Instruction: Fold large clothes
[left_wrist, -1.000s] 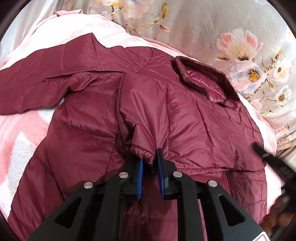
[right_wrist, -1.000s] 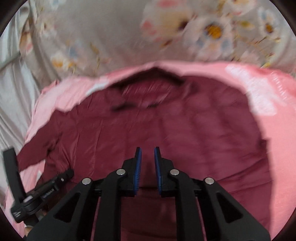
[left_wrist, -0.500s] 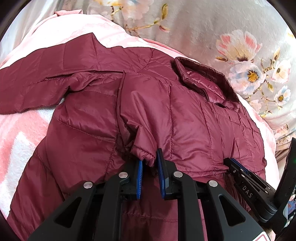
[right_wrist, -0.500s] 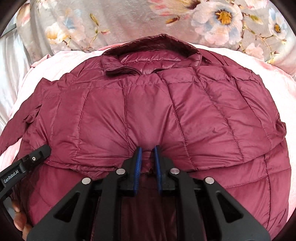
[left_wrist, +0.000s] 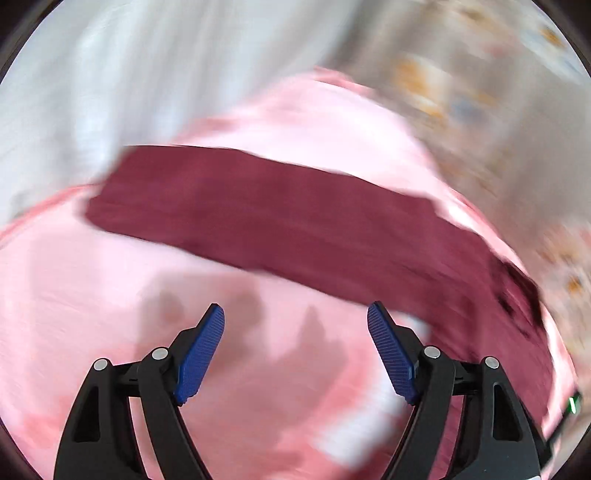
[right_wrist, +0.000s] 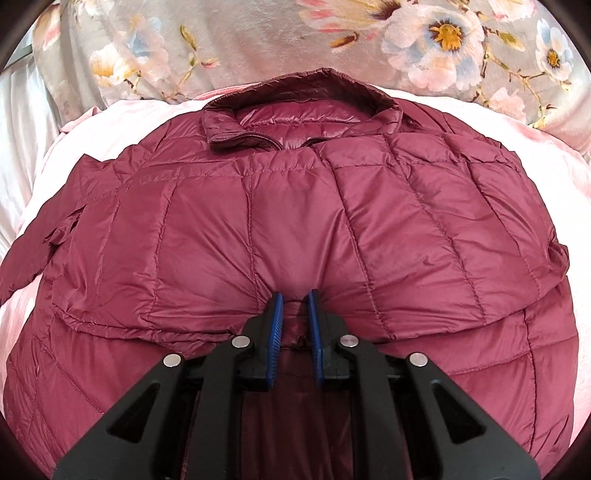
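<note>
A maroon quilted puffer jacket (right_wrist: 295, 229) lies face up on a pink blanket (right_wrist: 535, 155), collar at the far side. One sleeve is folded across its chest. My right gripper (right_wrist: 295, 299) is shut on the cuff of that folded sleeve at the jacket's middle. The left wrist view is blurred by motion. My left gripper (left_wrist: 295, 314) is open and empty above the pink blanket (left_wrist: 92, 295). The jacket's other sleeve (left_wrist: 258, 221) stretches out flat beyond it, a short way ahead of the fingertips.
A grey floral cover (right_wrist: 258, 44) lies past the jacket's collar. White fabric (left_wrist: 110, 74) lies beyond the pink blanket's edge in the left wrist view.
My left gripper has let go of the folded sleeve's cuff, opened wide and swung left toward the outstretched sleeve. My right gripper has closed on the cuff and stays there.
</note>
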